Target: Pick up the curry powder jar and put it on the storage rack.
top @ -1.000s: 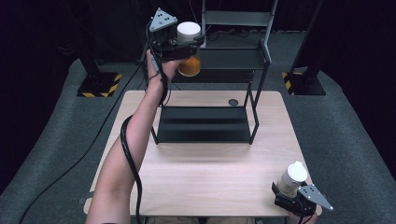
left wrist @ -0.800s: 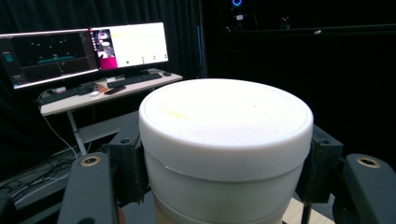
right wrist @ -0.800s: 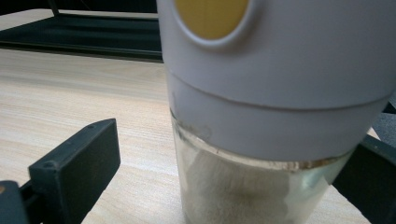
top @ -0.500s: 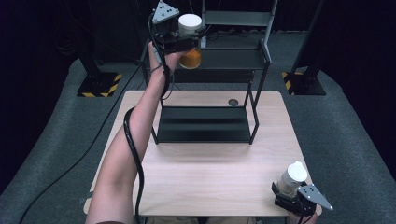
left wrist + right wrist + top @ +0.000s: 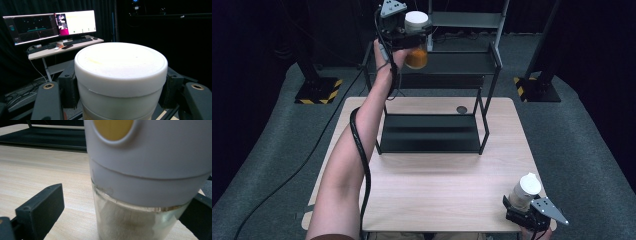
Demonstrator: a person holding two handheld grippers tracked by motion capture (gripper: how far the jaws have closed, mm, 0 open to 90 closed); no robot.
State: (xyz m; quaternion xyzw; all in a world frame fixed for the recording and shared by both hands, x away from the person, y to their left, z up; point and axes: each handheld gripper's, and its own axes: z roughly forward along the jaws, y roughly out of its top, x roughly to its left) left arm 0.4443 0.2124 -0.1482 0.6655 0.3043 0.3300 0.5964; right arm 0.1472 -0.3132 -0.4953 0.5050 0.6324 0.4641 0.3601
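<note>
Two-tier rack (image 5: pixel 484 65), table (image 5: pixel 422 195), distant monitors (image 5: pixel 50 25)

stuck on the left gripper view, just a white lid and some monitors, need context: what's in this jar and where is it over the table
Observer: The jar in the left hand-held gripper holds orange contents under its white lid; it is lifted at the top tier of the black shelf rack.
Operator: is the other hand busy
Observer: Yes. The right hand-held gripper is at the table's near right corner, with its own white-lidded jar between the jaws.
Operator: same stuff in that one
Observer: No. The right gripper view shows pale, whitish contents through its glass.
</note>
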